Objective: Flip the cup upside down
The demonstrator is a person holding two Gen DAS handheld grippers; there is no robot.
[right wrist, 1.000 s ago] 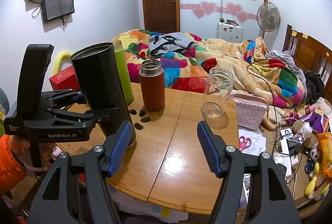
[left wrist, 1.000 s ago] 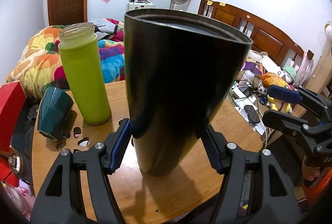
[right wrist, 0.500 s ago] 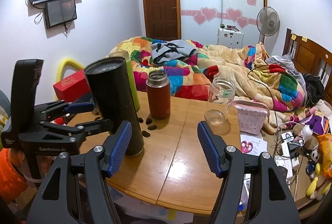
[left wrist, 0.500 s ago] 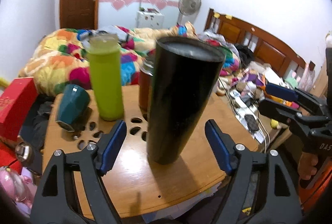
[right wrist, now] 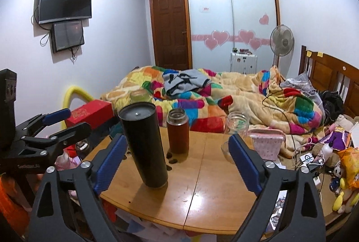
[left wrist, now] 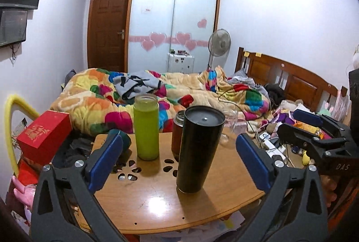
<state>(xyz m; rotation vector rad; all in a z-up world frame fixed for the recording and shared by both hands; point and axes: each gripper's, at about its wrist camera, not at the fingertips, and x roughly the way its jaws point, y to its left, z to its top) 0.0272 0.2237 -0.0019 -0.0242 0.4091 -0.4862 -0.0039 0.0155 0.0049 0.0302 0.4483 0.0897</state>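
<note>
A tall black cup (left wrist: 197,150) stands on the wooden table (left wrist: 157,203) with its closed base facing up. It also shows in the right wrist view (right wrist: 143,145). My left gripper (left wrist: 179,163) is open and empty, pulled back toward the table's near edge, with the cup standing free ahead between its blue pads (left wrist: 105,161). It shows from the side in the right wrist view (right wrist: 58,123). My right gripper (right wrist: 177,163) is open and empty, the cup just past its left pad (right wrist: 111,163). It shows at the right in the left wrist view (left wrist: 300,123).
A green bottle (left wrist: 146,127), a brown-red flask (right wrist: 178,130), a clear glass jar (right wrist: 236,126) and a dark green mug (left wrist: 123,139) stand on the table. A red box (left wrist: 43,132) sits left. A pink pouch (right wrist: 267,143) lies right. A bed is behind.
My left gripper has let go of the black cup, opened wide and drawn back from it. The cup stays standing on the table. The right gripper has also backed away slightly.
</note>
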